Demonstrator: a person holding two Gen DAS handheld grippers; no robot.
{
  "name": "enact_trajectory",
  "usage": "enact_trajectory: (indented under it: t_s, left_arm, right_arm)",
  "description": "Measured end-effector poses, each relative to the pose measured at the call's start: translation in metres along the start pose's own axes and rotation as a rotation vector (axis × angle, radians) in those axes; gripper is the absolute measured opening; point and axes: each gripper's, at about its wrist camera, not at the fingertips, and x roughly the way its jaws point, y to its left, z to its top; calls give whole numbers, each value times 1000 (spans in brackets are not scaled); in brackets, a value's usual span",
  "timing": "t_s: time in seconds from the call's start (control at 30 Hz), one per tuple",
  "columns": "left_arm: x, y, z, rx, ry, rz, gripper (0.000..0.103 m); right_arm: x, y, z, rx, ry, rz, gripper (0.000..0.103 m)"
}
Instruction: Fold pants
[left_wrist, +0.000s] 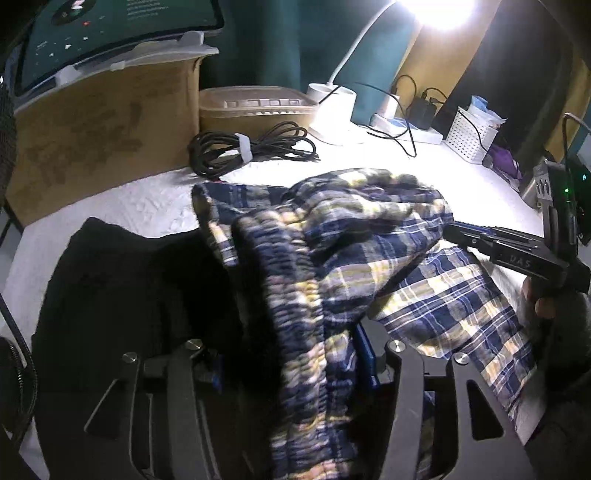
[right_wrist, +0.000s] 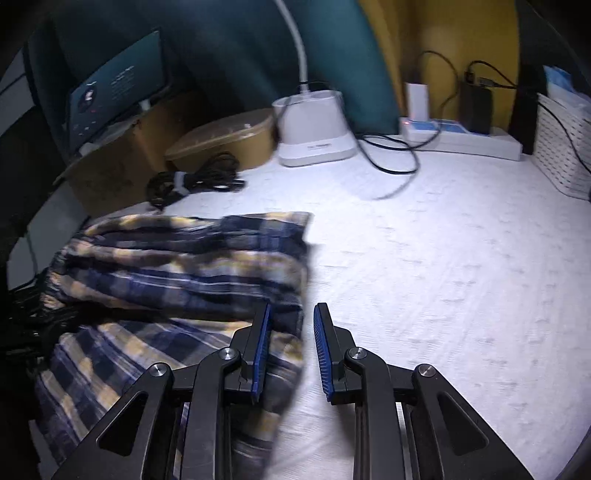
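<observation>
The plaid pants (left_wrist: 369, 258), navy with yellow and white checks, lie bunched on the white table cover (left_wrist: 129, 206). Their gathered waistband drapes down between my left gripper's jaws (left_wrist: 295, 354), which are shut on it; the fingertips are hidden by cloth. In the right wrist view the pants (right_wrist: 177, 273) lie folded at the left. My right gripper (right_wrist: 291, 332) is open and empty just above the pants' right edge, its left finger over the cloth. The right gripper also shows in the left wrist view (left_wrist: 461, 232), at the pants' right side.
A black garment (left_wrist: 129, 295) lies left of the pants. At the back stand a cardboard box (left_wrist: 99, 140) with a tablet, a brown lidded container (left_wrist: 255, 107), a coiled black cable (left_wrist: 251, 147), a white lamp base (right_wrist: 314, 129), a power strip (right_wrist: 461, 136) and a white basket (right_wrist: 561, 147).
</observation>
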Motion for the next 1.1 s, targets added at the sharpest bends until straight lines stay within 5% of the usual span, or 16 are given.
enact_trajectory:
  t_s: [0.13, 0.23, 0.47, 0.73, 0.83, 0.87, 0.9, 1.03, 1.1]
  left_arm:
    - [-8, 1, 0, -1, -12, 28, 55]
    - [-21, 3, 3, -23, -38, 32, 55]
    - [-47, -8, 18, 0, -138, 12, 55]
    - [-24, -3, 29, -7, -99, 54, 55]
    - [-18, 2, 29, -12, -81, 67, 55]
    - [-15, 5, 29, -13, -69, 77, 55]
    - [-12, 7, 27, -14, -61, 83, 55]
    - [2, 17, 20, -35, -25, 96, 56]
    - [6, 22, 18, -42, -29, 100, 65]
  right_arm:
    - [-5, -19, -4, 28, 3, -125, 23]
    - [-14, -33, -6, 61, -9, -139, 23]
    - [-35, -23, 4, 39, -79, -92, 27]
    - [-26, 3, 16, -26, -76, -48, 28]
    - [-15, 3, 18, -27, -58, -41, 58]
    - [-12, 3, 18, -25, -56, -36, 78]
    - [-9, 2, 18, -25, -57, -28, 83]
    - [3, 1, 20, -41, -44, -32, 83]
    - [9, -1, 20, -39, -28, -42, 83]
